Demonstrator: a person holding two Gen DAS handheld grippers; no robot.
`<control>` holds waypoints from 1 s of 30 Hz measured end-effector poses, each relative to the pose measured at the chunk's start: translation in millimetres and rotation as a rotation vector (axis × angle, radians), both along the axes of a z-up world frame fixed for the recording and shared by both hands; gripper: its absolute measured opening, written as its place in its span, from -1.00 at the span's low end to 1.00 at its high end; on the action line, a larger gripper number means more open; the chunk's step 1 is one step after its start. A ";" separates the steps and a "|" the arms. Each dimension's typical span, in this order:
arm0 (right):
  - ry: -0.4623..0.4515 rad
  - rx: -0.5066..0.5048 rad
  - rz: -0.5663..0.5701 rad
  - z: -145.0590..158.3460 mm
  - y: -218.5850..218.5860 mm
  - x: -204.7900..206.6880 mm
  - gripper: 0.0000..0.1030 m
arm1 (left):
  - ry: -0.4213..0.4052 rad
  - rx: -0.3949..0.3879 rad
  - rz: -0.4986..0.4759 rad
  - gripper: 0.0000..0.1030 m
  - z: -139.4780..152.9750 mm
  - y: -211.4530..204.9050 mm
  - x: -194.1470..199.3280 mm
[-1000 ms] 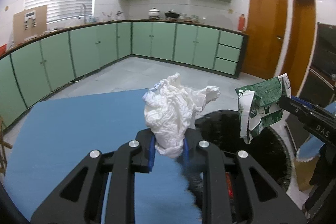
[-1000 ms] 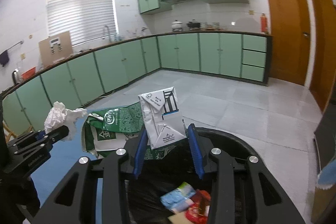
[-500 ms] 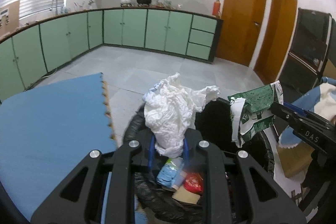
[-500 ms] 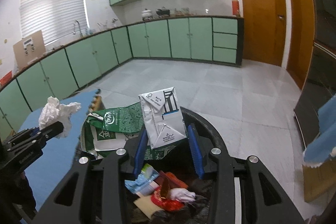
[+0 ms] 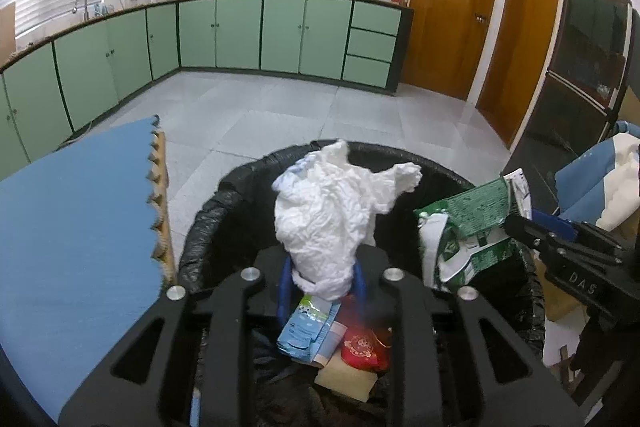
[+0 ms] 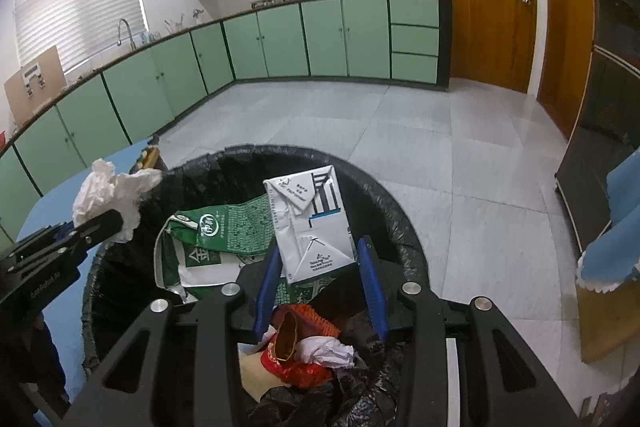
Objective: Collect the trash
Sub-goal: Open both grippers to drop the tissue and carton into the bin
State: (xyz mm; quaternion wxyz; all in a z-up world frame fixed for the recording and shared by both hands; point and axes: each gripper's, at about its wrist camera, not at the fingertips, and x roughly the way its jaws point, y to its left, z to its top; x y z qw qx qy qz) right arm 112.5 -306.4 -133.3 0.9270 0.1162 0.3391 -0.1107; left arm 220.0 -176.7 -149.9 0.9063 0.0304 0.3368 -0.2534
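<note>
A crumpled white tissue (image 5: 332, 211) stands between the blue pads of my left gripper (image 5: 321, 267), whose jaws are opening; the wad still touches both pads. It hangs over the black-lined trash bin (image 5: 208, 211). My right gripper (image 6: 320, 255) is shut on a flattened white carton (image 6: 312, 223), with a torn green carton (image 6: 224, 231) pinched behind it, also over the bin (image 6: 384, 195). In the left wrist view the right gripper (image 5: 516, 223) holds the green carton (image 5: 468, 227) at the bin's right side. The left gripper (image 6: 100, 223) shows at the left in the right wrist view.
Inside the bin lie a blue packet (image 5: 306, 323), a red packet (image 5: 362, 345) and brown paper. A blue foam mat (image 5: 80, 227) borders the bin on the left. Green cabinets line the far walls, a dark cabinet (image 5: 576, 87) stands to the right, and grey tiled floor lies beyond.
Both grippers have sunk and come over the bin, so its opening and the trash inside now fill the lower views. The left pads stand slightly wider around the tissue.
</note>
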 end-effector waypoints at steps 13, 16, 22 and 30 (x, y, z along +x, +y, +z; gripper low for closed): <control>0.006 -0.006 -0.028 1.7 0.2 -3.8 0.78 | -0.008 -0.018 0.014 0.61 10.4 20.0 1.0; -0.016 0.021 -0.022 10.5 1.8 -8.9 0.79 | -0.026 -0.026 0.031 0.69 19.9 31.4 -5.7; -0.080 0.011 0.019 39.8 22.2 -23.5 0.81 | -0.066 -0.028 0.080 0.75 43.2 58.1 -24.4; -0.142 -0.016 0.086 79.1 61.6 -49.5 0.87 | -0.100 -0.026 0.153 0.79 73.9 92.4 -58.0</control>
